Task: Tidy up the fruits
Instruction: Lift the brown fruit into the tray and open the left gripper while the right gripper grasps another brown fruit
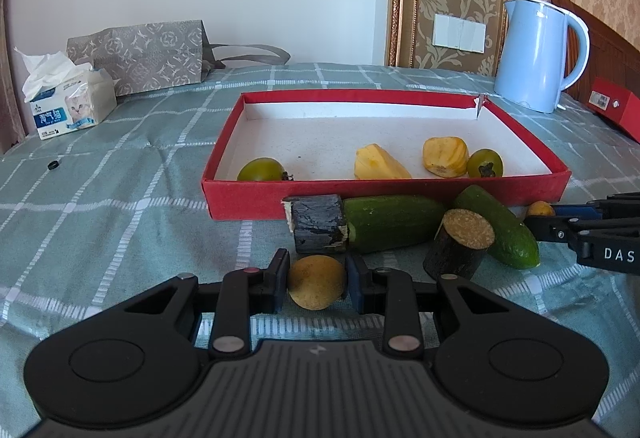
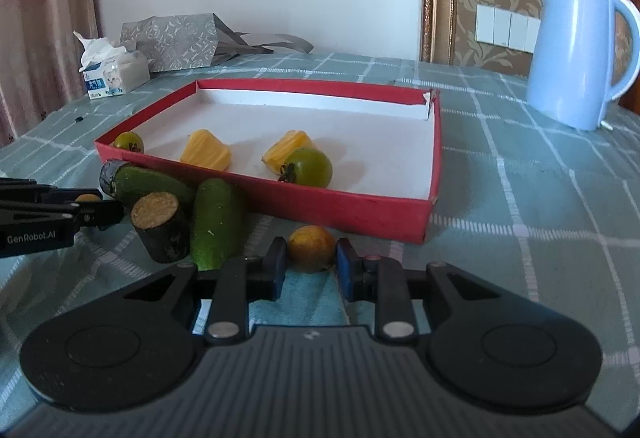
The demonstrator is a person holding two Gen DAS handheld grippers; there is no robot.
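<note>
A red tray [image 1: 248, 198] [image 2: 360, 212] on the green checked cloth holds two green tomatoes [image 1: 262, 170] [image 1: 485, 163] and two yellow fruit pieces [image 1: 378, 163] [image 1: 445, 156]. In front of it lie two cucumbers [image 1: 390, 222] [image 1: 500, 226] and two dark sugarcane stubs [image 1: 318, 224] [image 1: 460, 244]. My left gripper [image 1: 318, 284] is shut on a small round yellow fruit [image 1: 316, 280]. My right gripper [image 2: 311, 258] is shut on another small round yellow fruit [image 2: 311, 247] near the tray's front wall; it also shows in the left wrist view [image 1: 540, 209].
A light blue kettle [image 1: 540, 54] [image 2: 576, 54] stands right of the tray. A tissue box [image 1: 68, 104] and a grey patterned bag [image 1: 148, 56] sit at the back left. A red box [image 1: 618, 106] lies far right. A small black ring [image 1: 54, 165] lies on the cloth.
</note>
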